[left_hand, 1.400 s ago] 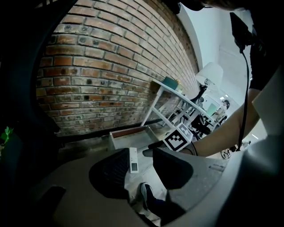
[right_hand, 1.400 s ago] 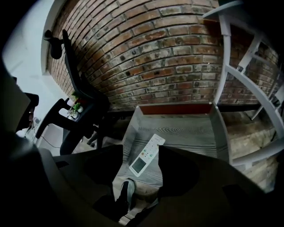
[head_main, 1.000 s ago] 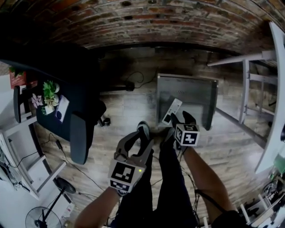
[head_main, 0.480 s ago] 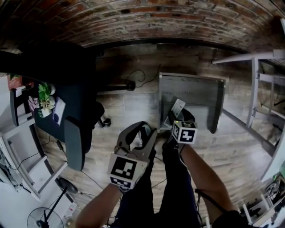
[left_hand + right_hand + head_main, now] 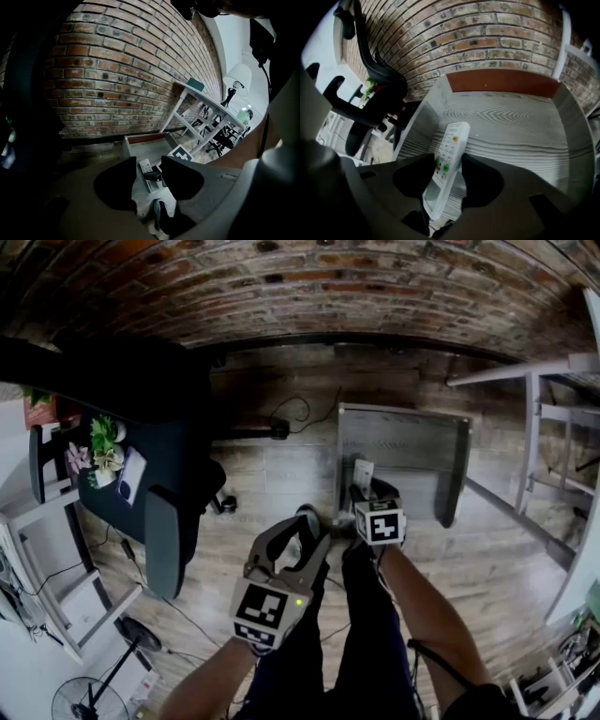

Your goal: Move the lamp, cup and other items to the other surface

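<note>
You're mid-placing the white remote (image 5: 451,145): your right gripper (image 5: 449,171), jaws just closed tighter, clamps it tilted above the low grey table (image 5: 520,117), left gripper (image 5: 150,168) gapes empty, so next lower it flat and release.

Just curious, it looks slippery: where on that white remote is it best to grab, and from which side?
Across its narrow middle, by the green buttons, coming from the screen end along its length. The remote is long with parallel edges, which suit flat jaws. The right gripper, whose jaws have just been closing, holds it so.
</note>
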### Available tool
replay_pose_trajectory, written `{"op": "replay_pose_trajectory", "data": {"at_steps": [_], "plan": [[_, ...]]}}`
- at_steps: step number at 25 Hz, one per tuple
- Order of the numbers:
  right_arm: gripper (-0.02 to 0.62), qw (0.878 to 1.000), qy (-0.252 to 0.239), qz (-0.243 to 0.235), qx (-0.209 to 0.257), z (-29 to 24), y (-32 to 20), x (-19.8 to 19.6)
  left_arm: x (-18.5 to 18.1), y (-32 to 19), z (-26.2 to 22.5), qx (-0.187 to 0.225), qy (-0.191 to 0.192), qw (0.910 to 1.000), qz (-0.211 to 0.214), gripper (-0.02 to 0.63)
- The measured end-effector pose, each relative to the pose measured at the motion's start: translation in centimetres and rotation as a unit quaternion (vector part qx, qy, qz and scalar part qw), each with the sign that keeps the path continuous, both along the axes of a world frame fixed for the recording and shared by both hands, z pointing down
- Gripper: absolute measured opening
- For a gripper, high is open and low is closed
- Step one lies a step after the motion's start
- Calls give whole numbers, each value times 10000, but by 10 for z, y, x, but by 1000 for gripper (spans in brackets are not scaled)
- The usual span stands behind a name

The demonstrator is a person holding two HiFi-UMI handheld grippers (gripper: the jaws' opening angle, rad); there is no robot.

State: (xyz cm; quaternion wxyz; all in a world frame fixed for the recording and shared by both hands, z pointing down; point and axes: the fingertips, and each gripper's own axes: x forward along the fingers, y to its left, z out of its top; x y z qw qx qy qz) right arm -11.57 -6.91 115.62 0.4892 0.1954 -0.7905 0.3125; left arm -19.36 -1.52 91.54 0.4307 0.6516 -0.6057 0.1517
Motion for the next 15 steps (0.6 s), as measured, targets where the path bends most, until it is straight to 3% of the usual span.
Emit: {"op": "replay_pose_trajectory", "data": {"at_steps": [4, 15], "plan": [[124, 9976, -378, 420, -398, -9, 1, 11, -2, 2, -7, 84, -36, 10000, -12, 166], [115, 9852, -1108, 1246, -392, -89, -23, 35, 16, 1, -51, 226, -60, 9996, 185, 166]]}}
